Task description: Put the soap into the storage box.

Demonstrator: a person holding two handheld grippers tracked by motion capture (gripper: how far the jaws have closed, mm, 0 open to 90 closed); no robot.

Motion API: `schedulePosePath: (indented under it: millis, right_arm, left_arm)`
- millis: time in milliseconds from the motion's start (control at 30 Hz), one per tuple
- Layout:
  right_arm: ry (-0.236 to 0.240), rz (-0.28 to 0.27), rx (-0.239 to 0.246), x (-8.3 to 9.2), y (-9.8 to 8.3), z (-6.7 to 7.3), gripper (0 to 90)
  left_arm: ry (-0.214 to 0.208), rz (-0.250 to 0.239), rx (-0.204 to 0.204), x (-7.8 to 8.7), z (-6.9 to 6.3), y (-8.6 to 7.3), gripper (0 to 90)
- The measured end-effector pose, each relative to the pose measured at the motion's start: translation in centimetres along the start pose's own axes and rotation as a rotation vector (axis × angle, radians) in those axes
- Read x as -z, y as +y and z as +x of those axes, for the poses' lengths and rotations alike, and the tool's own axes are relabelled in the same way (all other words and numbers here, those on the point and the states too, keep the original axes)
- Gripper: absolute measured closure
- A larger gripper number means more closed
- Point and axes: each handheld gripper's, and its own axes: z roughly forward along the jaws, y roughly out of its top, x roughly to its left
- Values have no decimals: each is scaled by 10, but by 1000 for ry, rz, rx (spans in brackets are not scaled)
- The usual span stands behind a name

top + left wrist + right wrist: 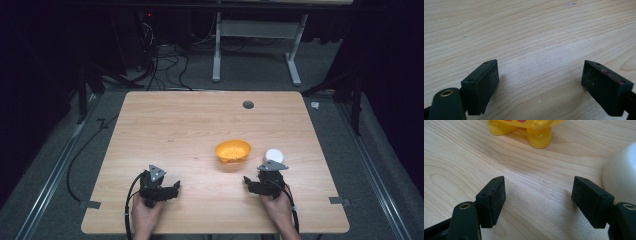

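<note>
Bowl [233,150] upright, beside right tongs [248,182]

Light wood table [165,130] with a small grey round grommet [248,104] near the far edge. A yellow bowl [233,150] sits right of center on stubby feet, and a white bowl [274,155] lies near it, apart, on its right. Tape tabs [90,204] stick to both near corners.
</note>
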Motion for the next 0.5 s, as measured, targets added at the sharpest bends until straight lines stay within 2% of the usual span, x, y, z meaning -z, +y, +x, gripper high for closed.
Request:
schedulePosePath:
  millis: [500]
  right_arm:
    - [2, -1, 2, 0, 0, 0, 279]
  left_arm:
    - [0, 0, 0, 0, 0, 0, 150]
